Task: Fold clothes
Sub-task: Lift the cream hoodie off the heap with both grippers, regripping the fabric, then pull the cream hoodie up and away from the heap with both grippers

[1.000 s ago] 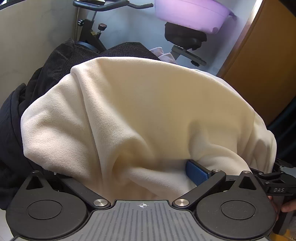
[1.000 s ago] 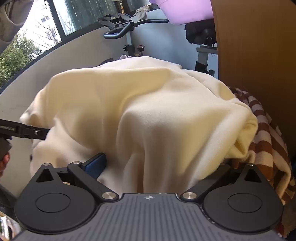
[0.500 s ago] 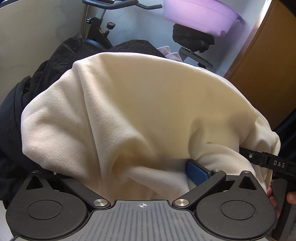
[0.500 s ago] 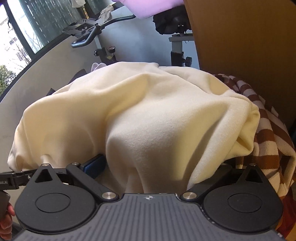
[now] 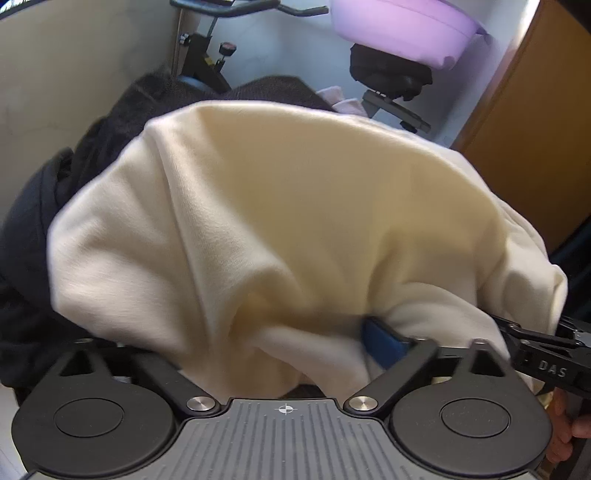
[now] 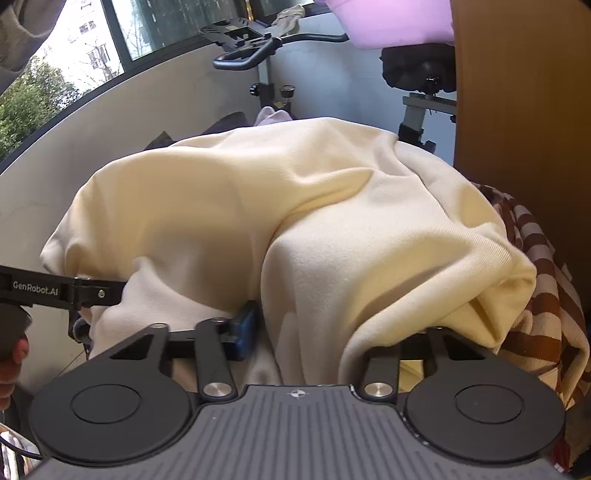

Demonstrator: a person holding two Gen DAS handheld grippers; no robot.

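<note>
Cream sweater (image 5: 295, 229) fills the middle of both wrist views, heaped over a pile: dark garment (image 5: 33, 236) at the left of the left view, striped cloth (image 6: 535, 295) at the right edge of the right view. What the pile rests on is hidden.

Left tool (image 5: 280, 343) sits at the bottom of its frame, pushed into the sweater's near fold. Its jaws are closing with fabric between them; only the right blue pad (image 5: 382, 341) shows, the other finger is buried under cloth. The pad looks to be beside the fold, not pinching it yet, so this reads as apart around the cloth.

Right tool (image 6: 321, 332) also sits low in its frame, jaws closing with a thick hanging fold between them. Left blue pad (image 6: 245, 326) is just beside the fold; the other finger is covered by cloth. No clear clamp is visible.

Each tool shows in the other view: right one at lower right (image 5: 546, 354), left one at mid left (image 6: 66, 290). Both go for the near hem side by side, likely to lift and spread the sweater for folding.

Containers: purple basin (image 5: 402, 26) at the top of the frame, perched on an exercise bike (image 6: 258, 48); its contents are not visible. A bit of pink cloth (image 5: 343, 101) peeks out behind the sweater.
</note>
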